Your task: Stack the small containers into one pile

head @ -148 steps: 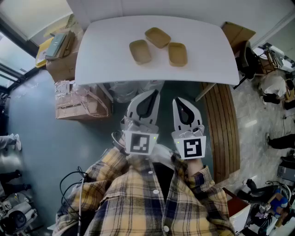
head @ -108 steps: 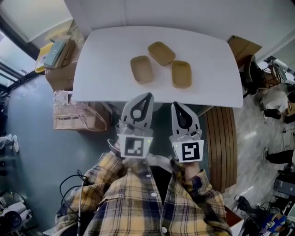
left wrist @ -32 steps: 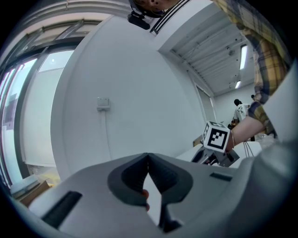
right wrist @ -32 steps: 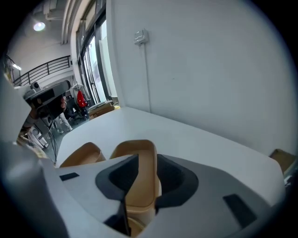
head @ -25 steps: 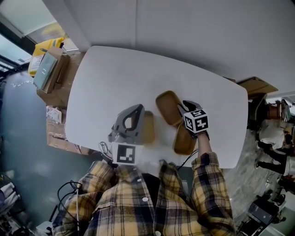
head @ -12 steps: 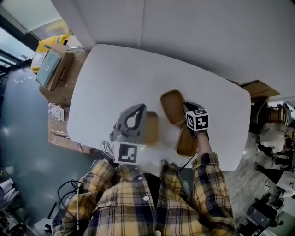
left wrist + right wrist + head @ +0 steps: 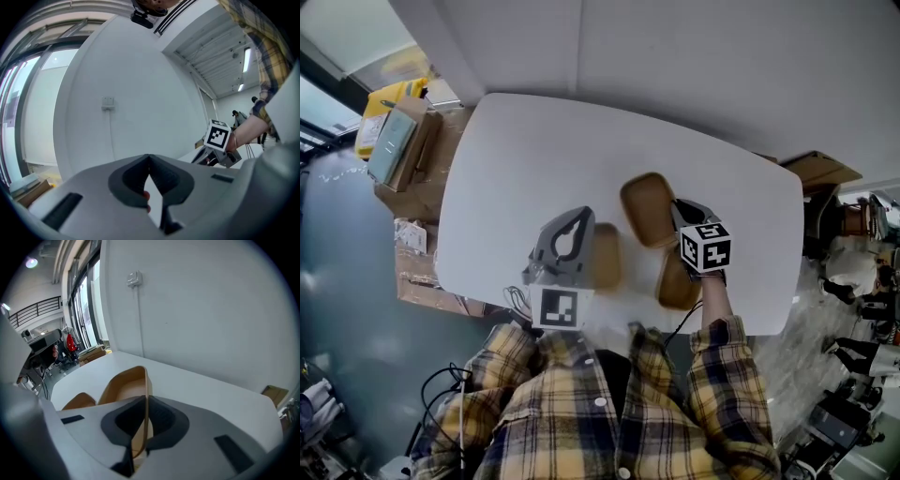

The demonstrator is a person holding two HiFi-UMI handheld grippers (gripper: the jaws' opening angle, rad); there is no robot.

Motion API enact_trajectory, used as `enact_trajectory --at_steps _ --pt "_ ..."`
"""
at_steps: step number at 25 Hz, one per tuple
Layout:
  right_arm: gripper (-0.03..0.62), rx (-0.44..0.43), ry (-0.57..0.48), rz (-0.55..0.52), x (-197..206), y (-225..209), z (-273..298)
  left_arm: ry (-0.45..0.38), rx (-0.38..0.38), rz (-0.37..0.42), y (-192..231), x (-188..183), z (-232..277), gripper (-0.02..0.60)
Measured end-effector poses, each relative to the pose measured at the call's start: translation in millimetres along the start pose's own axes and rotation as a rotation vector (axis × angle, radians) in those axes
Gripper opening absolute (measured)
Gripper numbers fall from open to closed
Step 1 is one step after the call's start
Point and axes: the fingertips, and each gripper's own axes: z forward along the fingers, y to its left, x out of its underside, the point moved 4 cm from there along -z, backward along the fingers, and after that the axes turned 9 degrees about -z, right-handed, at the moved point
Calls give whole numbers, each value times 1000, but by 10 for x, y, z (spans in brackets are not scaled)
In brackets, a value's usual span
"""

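Right gripper view: the jaws of the right gripper [image 7: 146, 401] have just been closing and now pinch the thin side wall of a tan container [image 7: 125, 380], one pad inside the wall and one outside. We see the container's open hollow turned toward the camera's left, and its far end reaching out over the white table [image 7: 206, 383]. Whether its base touches the table we cannot tell.

Left gripper view: the jaws of the left gripper [image 7: 149, 159] stand together at their tips, with nothing between them. They point about level toward the white wall.

Head view: we place the pinched container just beyond the right gripper's tips, toward the far side of the table. A second container [image 7: 675, 281] lies on the table under the right gripper, partly covered by its marker cube [image 7: 707, 246]. A third container [image 7: 606, 255] lies just beside the left gripper, on its right, and is partly hidden by it. The three containers sit near one another but are not stacked. Cardboard boxes [image 7: 398, 150] stand on the floor off the table's left end.
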Motion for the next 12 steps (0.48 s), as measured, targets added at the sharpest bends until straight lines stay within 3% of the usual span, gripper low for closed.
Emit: enact_trajectory --at_steps 5,12 --pt "28 17 -62 24 -160 83 -253 3 11 -3 10 7 -22 18" --pt "28 -2 -175 153 -350 397 -571 14 18 -36 122 79 -15 18"
